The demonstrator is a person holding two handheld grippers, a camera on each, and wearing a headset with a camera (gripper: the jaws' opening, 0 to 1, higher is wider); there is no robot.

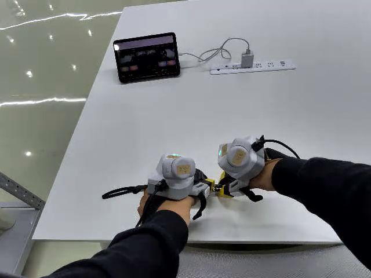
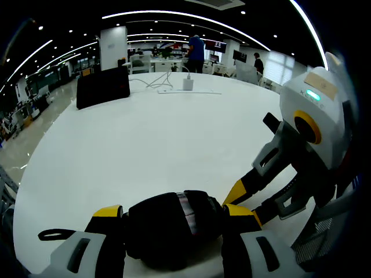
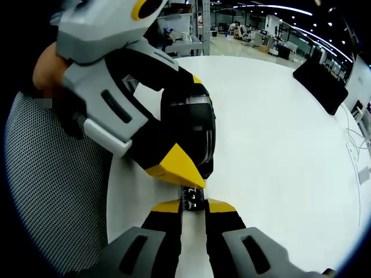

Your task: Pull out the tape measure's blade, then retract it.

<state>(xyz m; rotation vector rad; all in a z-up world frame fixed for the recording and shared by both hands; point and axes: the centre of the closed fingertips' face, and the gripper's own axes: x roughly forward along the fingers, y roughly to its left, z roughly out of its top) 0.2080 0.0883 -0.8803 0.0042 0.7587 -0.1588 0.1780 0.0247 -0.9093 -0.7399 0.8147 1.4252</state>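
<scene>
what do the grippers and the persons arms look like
The left gripper and the right gripper both have light grey bodies and black jaws that end in yellow fingertips. A black cable runs from the right one, and a black strap loop trails from the left one. The person wears dark long sleeves.

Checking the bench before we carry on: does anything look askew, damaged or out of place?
Nothing stands out. The left claw grips the tape measure, the right claw pinches the short bit of blade showing, and the tablet and power strip sit at the far side of the table.
</scene>
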